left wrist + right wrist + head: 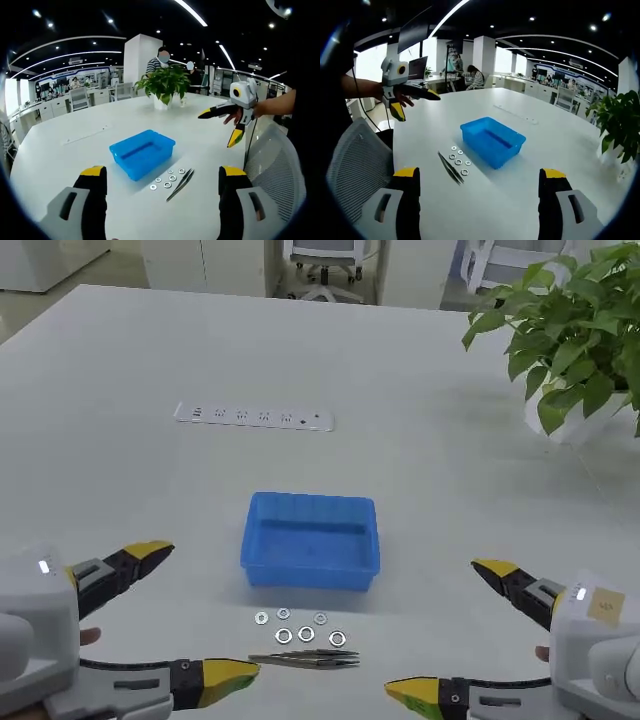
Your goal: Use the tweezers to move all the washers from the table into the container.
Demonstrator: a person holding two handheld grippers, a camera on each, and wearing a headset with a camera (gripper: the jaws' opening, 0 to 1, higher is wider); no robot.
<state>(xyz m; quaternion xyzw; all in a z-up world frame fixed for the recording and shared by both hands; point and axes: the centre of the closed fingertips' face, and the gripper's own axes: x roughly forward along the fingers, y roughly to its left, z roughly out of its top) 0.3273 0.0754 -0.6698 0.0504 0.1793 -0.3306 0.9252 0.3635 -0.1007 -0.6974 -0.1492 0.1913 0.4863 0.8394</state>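
Observation:
Several small metal washers (300,627) (167,178) (459,157) lie on the white table just in front of the blue container (311,540) (142,152) (493,140). The tweezers (305,659) (180,183) (450,168) lie flat beside the washers, on the near side. My left gripper (190,612) (162,180) is open at the lower left, with nothing between its yellow tips. My right gripper (455,630) (477,181) is open at the lower right, also with nothing in it. Both are held apart from the washers.
A white power strip (253,417) lies farther back on the table (420,470). A potted plant (570,335) stands at the far right. Office chairs stand beyond the far edge. A grey mesh chair back (355,165) (272,160) is close to me.

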